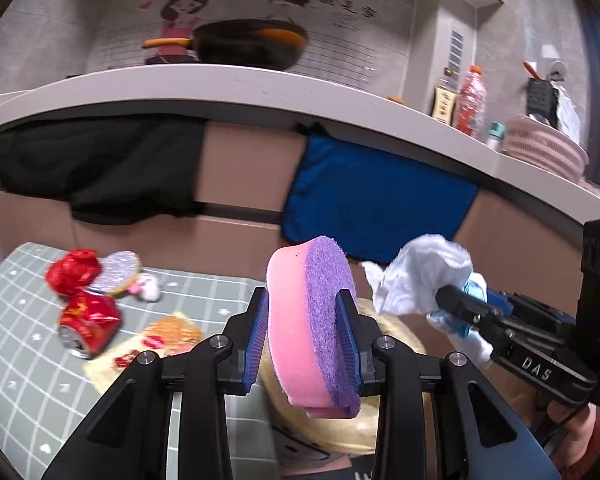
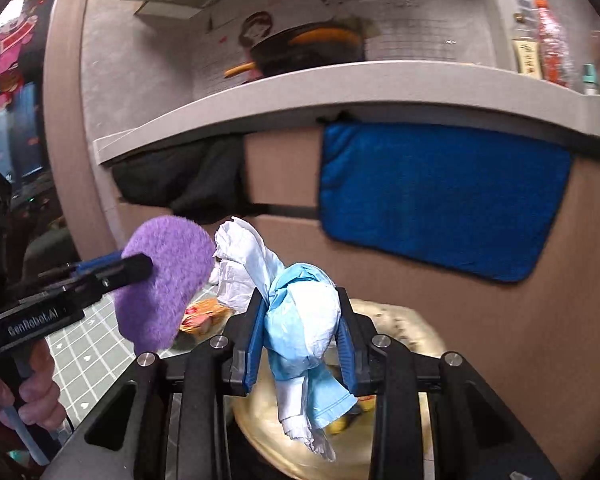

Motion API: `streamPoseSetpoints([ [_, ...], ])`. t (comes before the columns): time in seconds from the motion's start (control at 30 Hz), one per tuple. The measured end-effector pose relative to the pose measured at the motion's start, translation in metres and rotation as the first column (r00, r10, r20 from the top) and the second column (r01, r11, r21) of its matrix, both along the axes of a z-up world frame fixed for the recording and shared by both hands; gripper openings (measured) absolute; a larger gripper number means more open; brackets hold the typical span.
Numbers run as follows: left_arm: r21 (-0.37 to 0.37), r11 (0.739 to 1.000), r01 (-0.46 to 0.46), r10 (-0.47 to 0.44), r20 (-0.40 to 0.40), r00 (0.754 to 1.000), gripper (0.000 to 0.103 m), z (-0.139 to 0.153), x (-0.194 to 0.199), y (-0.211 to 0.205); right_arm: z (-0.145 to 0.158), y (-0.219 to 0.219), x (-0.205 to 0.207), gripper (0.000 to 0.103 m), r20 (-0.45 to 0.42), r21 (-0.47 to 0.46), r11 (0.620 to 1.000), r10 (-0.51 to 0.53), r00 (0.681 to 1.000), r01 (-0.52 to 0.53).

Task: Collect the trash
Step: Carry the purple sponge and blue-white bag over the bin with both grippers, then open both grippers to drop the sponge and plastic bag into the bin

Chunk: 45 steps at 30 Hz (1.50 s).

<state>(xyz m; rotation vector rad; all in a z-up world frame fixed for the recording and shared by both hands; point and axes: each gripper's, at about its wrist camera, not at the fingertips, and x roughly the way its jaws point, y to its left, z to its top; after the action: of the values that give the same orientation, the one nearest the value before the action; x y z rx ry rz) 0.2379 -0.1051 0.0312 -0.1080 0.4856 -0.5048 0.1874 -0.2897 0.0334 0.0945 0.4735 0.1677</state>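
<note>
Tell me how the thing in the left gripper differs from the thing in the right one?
The sponge is a firm oval slab, pink with a purple scrub face; the tissue wad is crumpled, white and light blue. The sponge keeps its shape; the wad trails loose ends. Both are clamped between blue pads above a yellowish bin.

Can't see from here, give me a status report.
Left gripper shut on sponge. Right gripper shut on wadded tissue. Both above trash bag. Crushed cans on mat.
</note>
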Motion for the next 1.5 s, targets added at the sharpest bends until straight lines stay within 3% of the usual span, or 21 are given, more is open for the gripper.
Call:
streamPoseSetpoints([
  [0.27, 0.003, 0.999, 0.040, -0.039, -0.036, 0.999, 0.035, -0.017, 0.010, -0.024, -0.008, -0.031, 0.001, 0.029, -0.008, 0.031, 0.998, -0.063, 0.998, 0.063],
  [1.07, 0.052, 0.997, 0.051, -0.044, -0.143, 0.989, 0.035, -0.067, 0.045, -0.047, -0.056, -0.043, 0.035, 0.030, -0.112, 0.065, 0.994, -0.078, 0.991, 0.085],
  [1.5, 0.004, 0.996, 0.086, -0.083, -0.211, 0.974, 0.036, -0.081, 0.062, -0.046, -0.070, -0.044, 0.043, 0.032, -0.144, 0.084, 0.992, -0.079, 0.986, 0.092],
])
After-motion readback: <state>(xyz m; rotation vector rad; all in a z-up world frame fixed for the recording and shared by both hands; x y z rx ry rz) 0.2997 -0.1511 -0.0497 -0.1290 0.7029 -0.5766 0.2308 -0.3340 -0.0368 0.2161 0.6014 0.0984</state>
